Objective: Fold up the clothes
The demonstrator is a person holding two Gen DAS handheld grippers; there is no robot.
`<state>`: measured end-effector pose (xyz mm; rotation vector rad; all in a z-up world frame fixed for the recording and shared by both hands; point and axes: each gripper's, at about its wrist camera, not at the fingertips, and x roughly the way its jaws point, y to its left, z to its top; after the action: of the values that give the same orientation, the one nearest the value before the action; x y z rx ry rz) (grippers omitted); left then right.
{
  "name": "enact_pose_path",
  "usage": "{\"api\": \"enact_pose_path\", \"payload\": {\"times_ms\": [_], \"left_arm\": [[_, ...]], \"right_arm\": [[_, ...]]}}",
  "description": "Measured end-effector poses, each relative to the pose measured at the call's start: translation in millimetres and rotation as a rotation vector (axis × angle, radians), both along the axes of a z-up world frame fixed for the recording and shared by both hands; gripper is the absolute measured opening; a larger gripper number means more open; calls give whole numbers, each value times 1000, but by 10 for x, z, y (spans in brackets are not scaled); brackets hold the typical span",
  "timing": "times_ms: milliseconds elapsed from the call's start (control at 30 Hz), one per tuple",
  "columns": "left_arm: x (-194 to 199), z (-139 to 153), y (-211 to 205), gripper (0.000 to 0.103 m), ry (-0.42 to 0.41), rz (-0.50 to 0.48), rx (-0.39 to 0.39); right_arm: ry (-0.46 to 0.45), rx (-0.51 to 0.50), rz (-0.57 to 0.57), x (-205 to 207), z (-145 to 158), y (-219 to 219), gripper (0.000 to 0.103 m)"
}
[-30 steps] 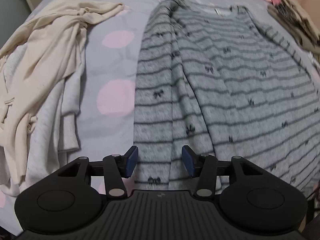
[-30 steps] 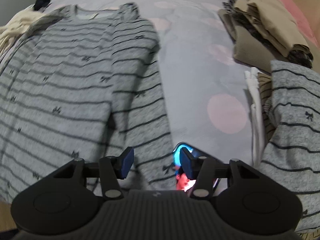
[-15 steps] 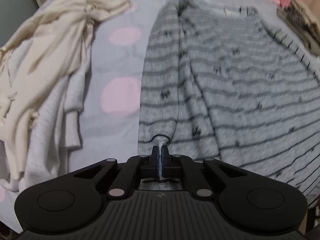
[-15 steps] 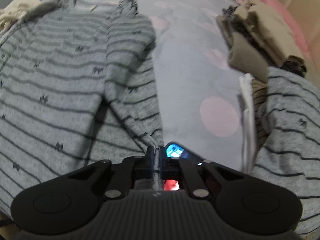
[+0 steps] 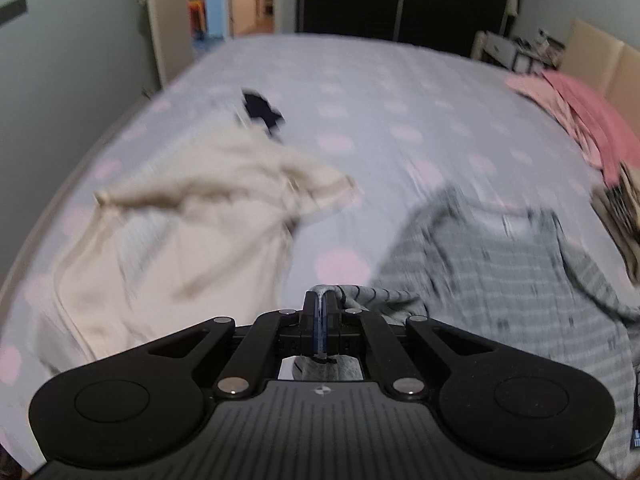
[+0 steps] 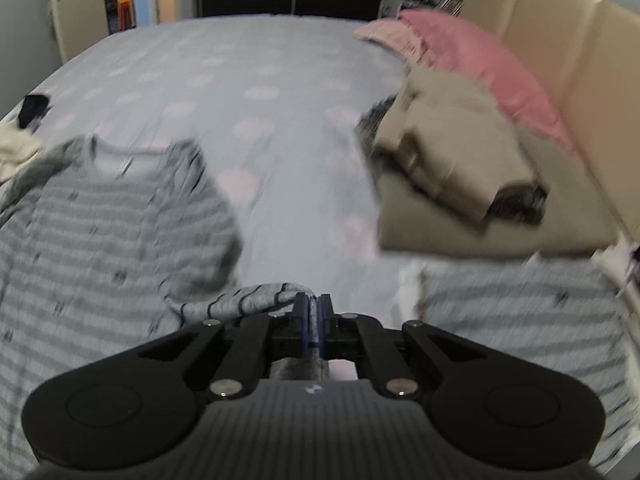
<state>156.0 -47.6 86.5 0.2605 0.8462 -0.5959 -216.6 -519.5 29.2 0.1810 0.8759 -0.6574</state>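
A grey long-sleeved top with dark stripes and small bow prints (image 5: 500,264) lies spread on a bed covered by a pale lilac sheet with pink dots (image 5: 360,92). The left claw (image 5: 321,316) is pressed together, pinching a raised fold of the striped top's edge between its blue pads. In the right wrist view the right claw (image 6: 313,316) is likewise pressed together on another bunched edge of the same top (image 6: 100,232), which trails away to the left.

To the left of the top, a crumpled heap of cream and white clothes (image 5: 180,248) rests on the sheet, with a small black item (image 5: 262,110) just beyond it. To the right sits a stack of folded beige and tan clothes (image 6: 460,168), and just beside it, nearer the camera, a folded grey striped garment (image 6: 520,312). A pink pillow (image 6: 480,60) lies against a padded beige headboard (image 6: 560,52). Both views are motion-blurred.
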Motion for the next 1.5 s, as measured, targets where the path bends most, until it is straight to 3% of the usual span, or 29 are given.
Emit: {"api": "enact_pose_path", "payload": {"times_ms": [200,500,667,800,867,900,933,1000,1167,1333,1500], "left_arm": [[519,191,56,0,-69,108,63],[1225,-365,148,0,-36,264,206],[1327,-769,196,0,-15,273,305],[1337,-897,257,2,16,265,291],[1299,-871,275,13,0,257,274],[1263,-829,281,24,-19,255,265],[1222,-781,290,28,-41,255,255],[1123,-680,298,36,-83,246,235],[794,-462,231,36,-131,156,184],[296,-460,151,32,-67,19,165],[-290,-580,106,32,37,-129,156]], "right_arm": [[62,-96,-148,166,259,-571,5],[131,-83,-398,213,-45,-1429,4],[198,-79,-430,315,-293,-1634,4],[260,-69,-428,413,-493,-1701,6],[268,-82,-420,424,-511,-1675,9],[260,-90,-416,416,-497,-1658,15],[246,-101,-415,401,-464,-1629,25],[206,-125,-413,360,-370,-1548,30],[76,-133,-318,261,-102,-1089,33],[24,-79,-145,218,-74,-403,34],[18,2,27,202,-232,330,34]]}}
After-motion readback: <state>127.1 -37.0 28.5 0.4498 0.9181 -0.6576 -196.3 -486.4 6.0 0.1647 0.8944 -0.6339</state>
